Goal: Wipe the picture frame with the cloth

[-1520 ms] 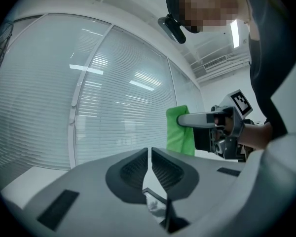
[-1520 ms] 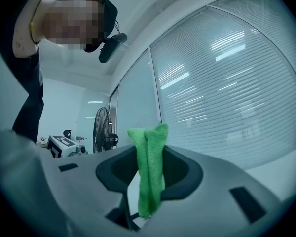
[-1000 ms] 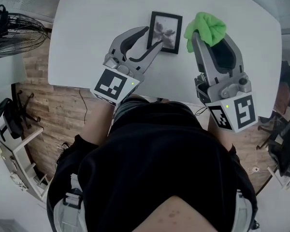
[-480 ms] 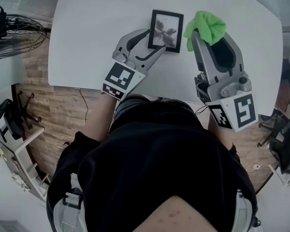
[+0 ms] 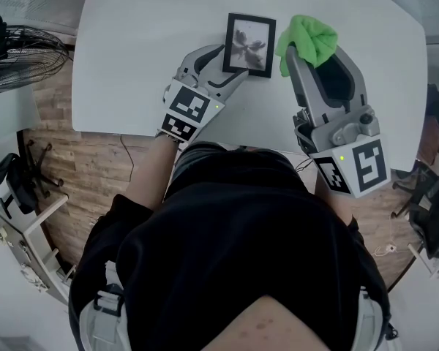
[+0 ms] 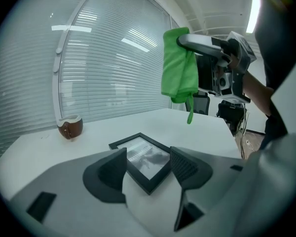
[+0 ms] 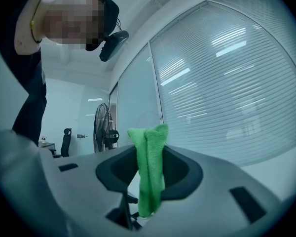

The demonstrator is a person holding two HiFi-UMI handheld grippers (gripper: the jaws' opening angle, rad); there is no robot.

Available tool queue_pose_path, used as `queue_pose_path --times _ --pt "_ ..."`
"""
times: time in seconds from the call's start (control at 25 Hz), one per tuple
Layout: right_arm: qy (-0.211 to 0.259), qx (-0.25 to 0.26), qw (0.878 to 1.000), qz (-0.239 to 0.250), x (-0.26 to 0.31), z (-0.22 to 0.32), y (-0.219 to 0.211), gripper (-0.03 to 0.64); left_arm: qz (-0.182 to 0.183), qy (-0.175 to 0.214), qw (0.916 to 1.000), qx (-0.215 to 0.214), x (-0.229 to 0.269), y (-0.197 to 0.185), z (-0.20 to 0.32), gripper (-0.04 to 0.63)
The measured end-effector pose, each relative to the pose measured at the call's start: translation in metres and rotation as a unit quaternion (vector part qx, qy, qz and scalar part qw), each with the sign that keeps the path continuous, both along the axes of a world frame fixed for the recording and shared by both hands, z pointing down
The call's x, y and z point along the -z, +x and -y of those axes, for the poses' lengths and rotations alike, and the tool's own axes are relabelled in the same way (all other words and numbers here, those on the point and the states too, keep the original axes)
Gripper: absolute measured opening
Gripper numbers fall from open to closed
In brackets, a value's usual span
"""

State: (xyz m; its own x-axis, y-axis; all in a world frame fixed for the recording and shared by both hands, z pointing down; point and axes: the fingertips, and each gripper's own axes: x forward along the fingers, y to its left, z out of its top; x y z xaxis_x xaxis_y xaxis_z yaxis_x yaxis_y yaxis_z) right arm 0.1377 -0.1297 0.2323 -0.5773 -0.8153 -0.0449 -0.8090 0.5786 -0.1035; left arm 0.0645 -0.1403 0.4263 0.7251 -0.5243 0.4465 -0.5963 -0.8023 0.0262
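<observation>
A black picture frame [image 5: 249,44] with a grey photo lies flat on the white table [image 5: 132,42]. My left gripper [image 5: 233,62] rests low at its near left corner. In the left gripper view that corner [image 6: 143,158] sits between the jaws, which have just been opening and do not press on it; the left gripper [image 6: 148,164] is open. My right gripper [image 5: 314,53] hovers to the right of the frame, shut on a bright green cloth [image 5: 311,41]. The cloth [image 7: 150,157] hangs pinched between the right jaws and also shows in the left gripper view [image 6: 180,65].
A small brown cup [image 6: 70,127] stands at the table's far edge. A floor fan [image 5: 22,42] is left of the table, and office chairs [image 5: 432,225] stand on the wooden floor to the right. The table's near edge runs just in front of my body.
My left gripper has sunk toward the table at the frame's corner and its jaws have spread apart. The frame now lies flat. The right gripper and cloth have stayed put.
</observation>
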Motion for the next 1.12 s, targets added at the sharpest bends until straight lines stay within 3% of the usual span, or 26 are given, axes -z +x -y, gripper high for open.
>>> queue_pose_path --times 0.64,1.12 --pt "-0.008 0.003 1.000 0.001 -0.005 -0.004 -0.004 0.121 0.049 -0.049 0.9974 -0.019 -0.031 0.008 -0.001 0.302" --pt "-0.011 -0.009 1.000 0.001 -0.010 -0.008 0.004 0.121 0.070 -0.079 0.9944 -0.007 -0.044 0.007 0.001 0.308"
